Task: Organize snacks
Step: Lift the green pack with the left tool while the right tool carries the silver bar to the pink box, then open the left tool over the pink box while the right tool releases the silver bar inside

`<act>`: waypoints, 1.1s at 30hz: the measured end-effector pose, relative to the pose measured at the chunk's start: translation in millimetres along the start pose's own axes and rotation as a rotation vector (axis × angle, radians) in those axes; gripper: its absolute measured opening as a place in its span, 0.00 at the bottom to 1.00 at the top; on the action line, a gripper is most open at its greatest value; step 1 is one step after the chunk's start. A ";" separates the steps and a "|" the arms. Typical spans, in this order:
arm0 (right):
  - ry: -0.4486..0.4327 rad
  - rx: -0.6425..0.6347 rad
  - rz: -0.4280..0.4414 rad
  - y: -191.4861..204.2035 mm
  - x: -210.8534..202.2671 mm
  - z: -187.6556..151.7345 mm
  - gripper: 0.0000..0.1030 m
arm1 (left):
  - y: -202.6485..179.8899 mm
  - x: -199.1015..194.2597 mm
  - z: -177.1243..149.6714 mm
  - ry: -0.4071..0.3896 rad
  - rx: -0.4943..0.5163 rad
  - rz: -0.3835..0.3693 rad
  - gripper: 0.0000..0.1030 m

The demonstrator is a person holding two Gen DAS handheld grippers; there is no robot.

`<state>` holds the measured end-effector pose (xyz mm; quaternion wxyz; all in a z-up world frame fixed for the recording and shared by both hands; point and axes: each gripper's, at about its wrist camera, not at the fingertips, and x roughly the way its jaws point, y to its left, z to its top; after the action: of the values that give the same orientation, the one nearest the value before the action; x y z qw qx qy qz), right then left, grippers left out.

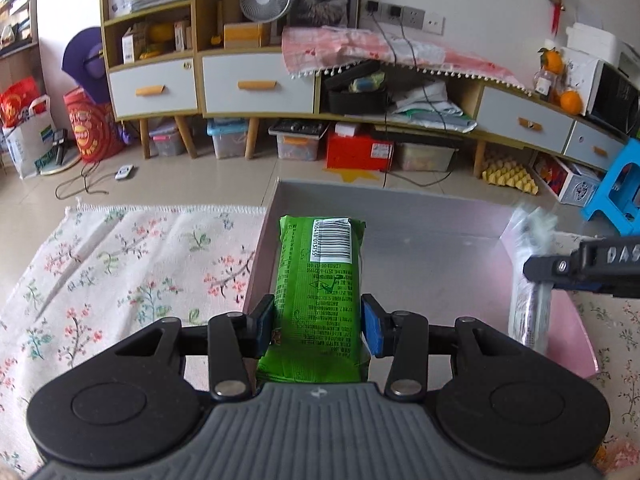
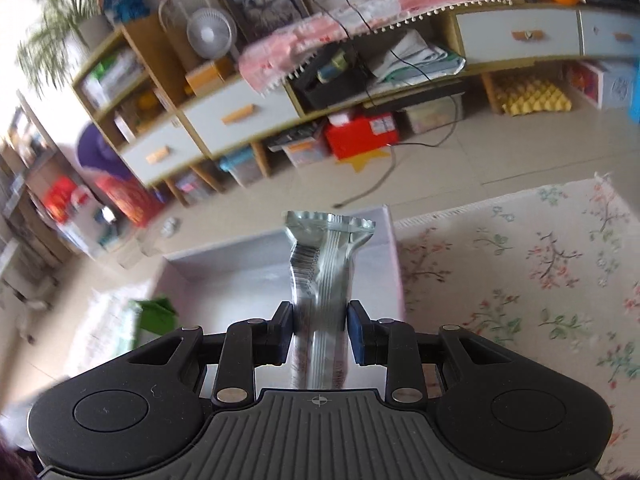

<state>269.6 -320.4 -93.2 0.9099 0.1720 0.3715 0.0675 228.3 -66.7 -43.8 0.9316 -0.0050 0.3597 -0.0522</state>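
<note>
Over pink tray: left claw clamping green packet, right claw pinching silver packet; risk of collision, packets crowding.

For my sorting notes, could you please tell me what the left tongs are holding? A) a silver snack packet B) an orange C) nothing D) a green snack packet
D: the left tongs grip a green snack packet, barcode upward, over the pink box.
</note>
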 end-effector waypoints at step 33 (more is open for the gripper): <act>0.152 -0.101 0.000 7.6 -22.8 -53.9 0.33 | -7.7 -17.3 -22.7 0.064 0.026 -0.022 0.47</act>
<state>215.6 -304.8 -111.4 0.8866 0.1204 0.4354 0.0992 199.6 -72.0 -48.7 0.9189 0.0045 0.3887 -0.0674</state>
